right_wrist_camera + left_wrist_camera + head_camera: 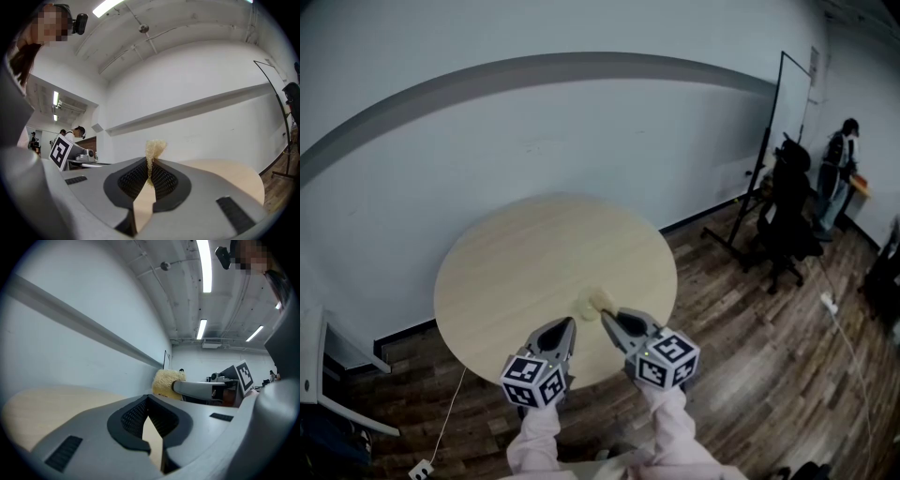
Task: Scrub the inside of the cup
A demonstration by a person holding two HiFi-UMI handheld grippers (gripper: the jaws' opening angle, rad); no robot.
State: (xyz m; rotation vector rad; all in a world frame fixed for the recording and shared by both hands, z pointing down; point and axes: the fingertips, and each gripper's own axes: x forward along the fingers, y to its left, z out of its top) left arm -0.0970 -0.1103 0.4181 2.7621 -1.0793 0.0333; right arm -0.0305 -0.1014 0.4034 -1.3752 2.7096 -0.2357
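Both grippers hover over the near edge of a round pale wooden table. My right gripper is shut on a small yellow sponge, which sticks up from between its pads in the right gripper view, sponge, gripper. My left gripper is shut with nothing between its jaws. From the left gripper view the fluffy sponge shows at the tip of the right gripper, just to the right. No cup shows in any view.
A white wall with a grey band runs behind the table. At the right stand a black office chair and a whiteboard frame, with a person beyond. A power strip lies on the wooden floor.
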